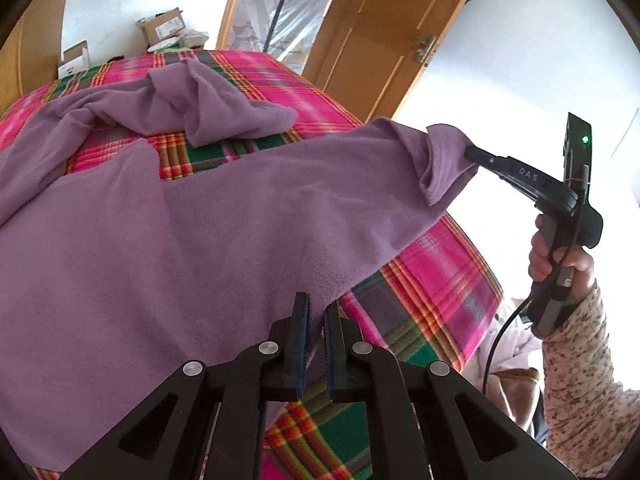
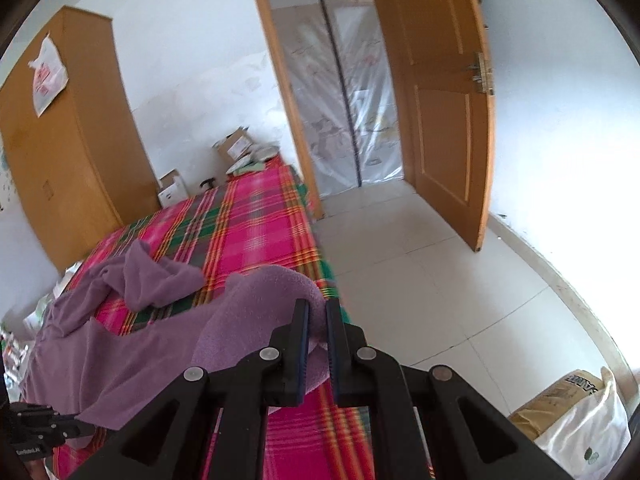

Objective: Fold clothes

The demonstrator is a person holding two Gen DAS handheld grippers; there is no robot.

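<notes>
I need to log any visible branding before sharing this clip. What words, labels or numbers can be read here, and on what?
"DAS": on the black arm of the right tool, left wrist view.
Small white lettering on the left tool, right wrist view: too blurred to read.
Red print on the white plastic bag hanging on the wardrobe: unreadable.
Dark print on the sack on the floor: cut off, unreadable.
Labels on the cardboard boxes: too small.

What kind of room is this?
Probably a bedroom: a bed with a plaid cover, a tall wooden wardrobe, and an open wooden door. A purple garment is being folded there.
</notes>
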